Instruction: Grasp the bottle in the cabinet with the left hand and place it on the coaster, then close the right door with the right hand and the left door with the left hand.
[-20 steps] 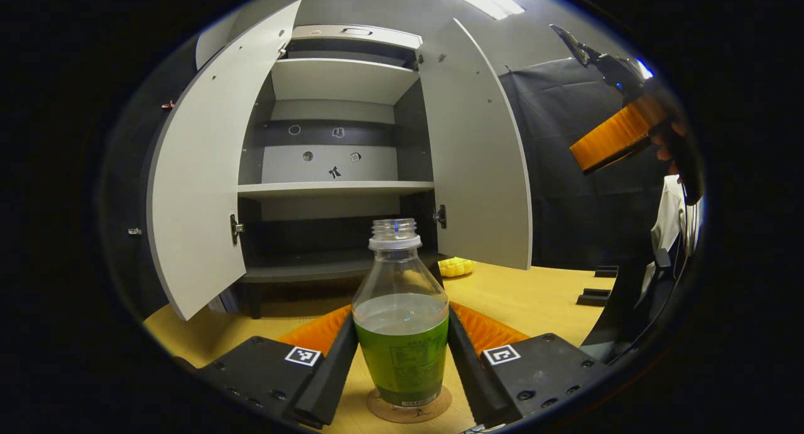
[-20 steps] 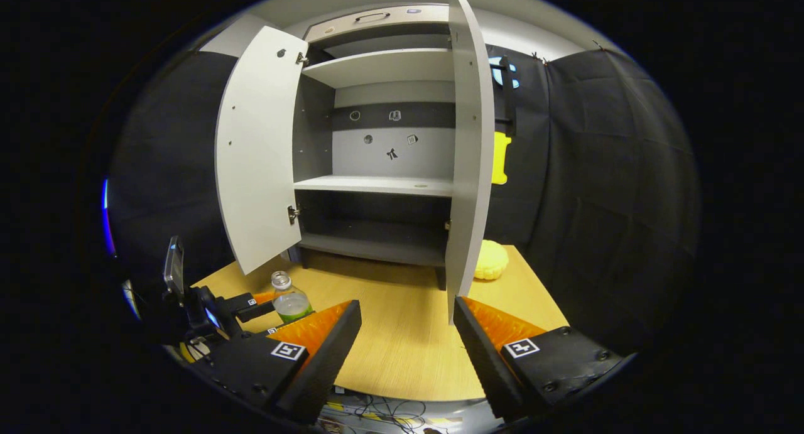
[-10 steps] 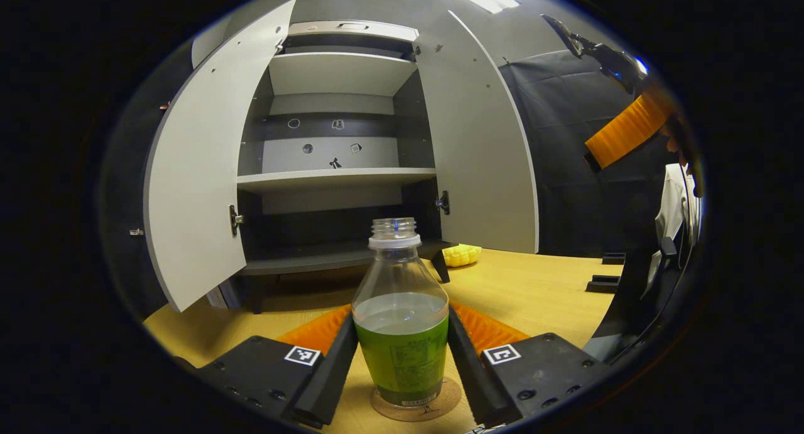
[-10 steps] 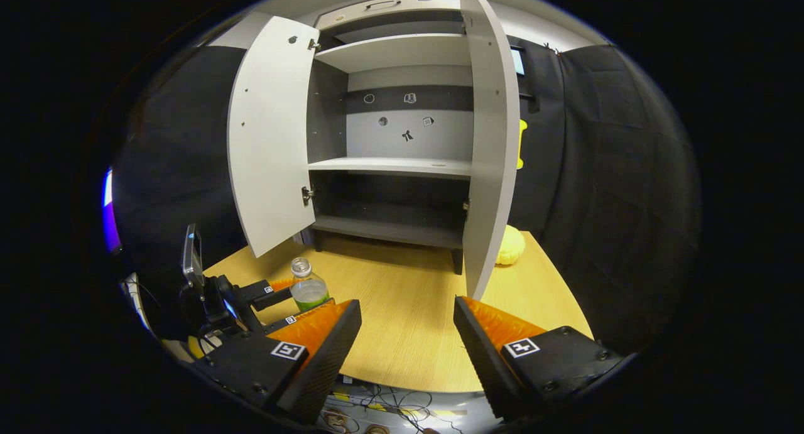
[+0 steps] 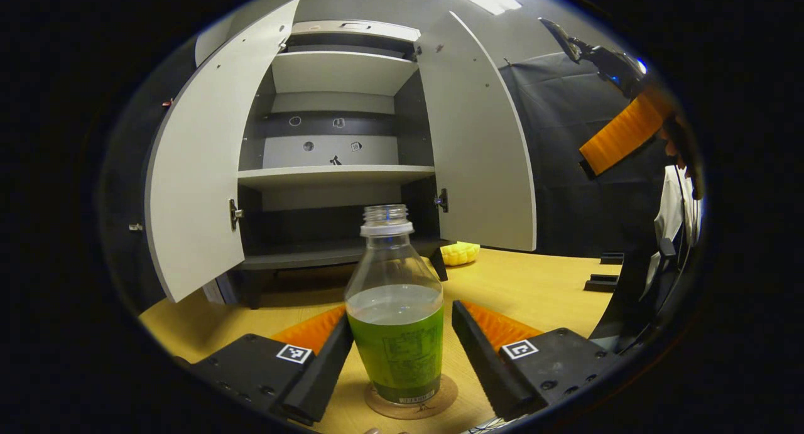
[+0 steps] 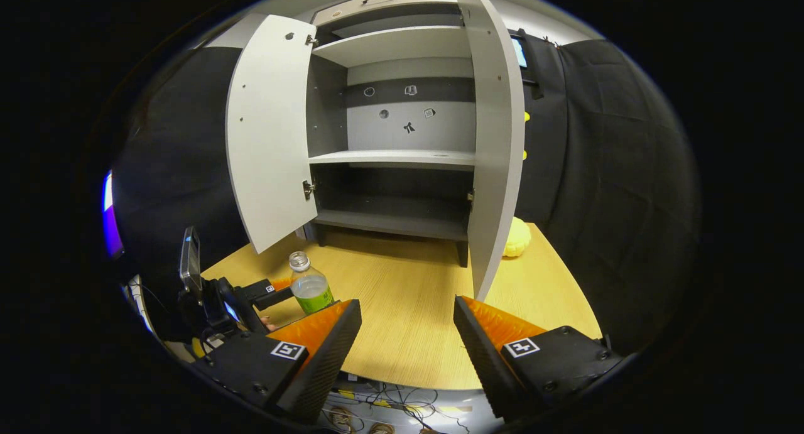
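In the left gripper view, the bottle, uncapped and part full of clear liquid above a green label, is standing upright on the round cork coaster on the wooden table. The left gripper is sitting with its fingers apart on either side of the bottle; the left finger is close against the label while a gap is showing beside the right one. Behind, the grey cabinet is standing with its left door and right door both swung open, its shelves bare. A yellow object is lying on the table near the right door's foot. The right gripper is hanging high at the right edge.

In the right gripper view, the right gripper is pointing at the cabinet, its fingers spread wide with nothing between them. The right door is standing edge-on ahead, the left door open beyond. The bottle is standing low on the left, with the left gripper beside it.
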{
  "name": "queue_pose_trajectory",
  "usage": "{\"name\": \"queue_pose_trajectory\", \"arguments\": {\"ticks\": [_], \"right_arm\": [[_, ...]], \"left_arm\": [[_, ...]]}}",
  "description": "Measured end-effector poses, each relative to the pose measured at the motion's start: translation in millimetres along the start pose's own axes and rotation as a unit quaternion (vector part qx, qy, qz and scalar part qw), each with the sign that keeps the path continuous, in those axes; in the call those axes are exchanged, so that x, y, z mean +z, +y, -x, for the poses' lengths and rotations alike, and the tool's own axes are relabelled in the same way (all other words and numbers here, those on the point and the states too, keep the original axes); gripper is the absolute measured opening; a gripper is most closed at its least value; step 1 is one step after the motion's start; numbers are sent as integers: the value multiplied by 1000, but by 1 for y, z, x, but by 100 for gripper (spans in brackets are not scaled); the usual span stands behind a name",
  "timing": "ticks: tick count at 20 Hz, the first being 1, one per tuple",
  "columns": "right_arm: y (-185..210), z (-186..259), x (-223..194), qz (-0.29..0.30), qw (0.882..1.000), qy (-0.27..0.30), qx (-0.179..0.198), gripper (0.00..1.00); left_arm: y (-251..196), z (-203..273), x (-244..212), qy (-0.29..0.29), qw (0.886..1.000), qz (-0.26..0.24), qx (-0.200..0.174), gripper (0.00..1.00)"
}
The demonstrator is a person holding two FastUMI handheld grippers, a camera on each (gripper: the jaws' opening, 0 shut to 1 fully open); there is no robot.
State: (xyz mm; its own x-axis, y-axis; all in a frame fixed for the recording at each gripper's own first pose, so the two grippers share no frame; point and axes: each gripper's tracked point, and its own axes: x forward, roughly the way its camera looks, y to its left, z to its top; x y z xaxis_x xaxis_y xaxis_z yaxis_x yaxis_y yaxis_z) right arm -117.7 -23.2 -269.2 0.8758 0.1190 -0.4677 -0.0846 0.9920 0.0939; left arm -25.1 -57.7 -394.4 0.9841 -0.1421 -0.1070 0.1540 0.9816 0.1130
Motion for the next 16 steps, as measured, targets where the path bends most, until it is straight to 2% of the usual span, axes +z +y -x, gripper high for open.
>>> {"name": "queue_pose_trajectory", "arguments": {"ticks": [3,6,9,13,16], "right_arm": [[-1,0,-4,-8,1000,5,1,98],[-5,1,-2,-10,1000,3,-2,99],[-6,2,8,-22,1000,-4,-4,99],[-6,8,40,-14,999,-33,-11,99],[-9,12,78,-14,997,-71,-21,99]], "left_arm": [[1,-5,2,1,1000,13,7,96],[12,-9,23,-20,999,0,27,96],[11,-17,51,-30,999,-12,18,96],[16,-25,103,-46,999,1,9,96],[23,-23,148,-50,999,-3,10,96]]}}
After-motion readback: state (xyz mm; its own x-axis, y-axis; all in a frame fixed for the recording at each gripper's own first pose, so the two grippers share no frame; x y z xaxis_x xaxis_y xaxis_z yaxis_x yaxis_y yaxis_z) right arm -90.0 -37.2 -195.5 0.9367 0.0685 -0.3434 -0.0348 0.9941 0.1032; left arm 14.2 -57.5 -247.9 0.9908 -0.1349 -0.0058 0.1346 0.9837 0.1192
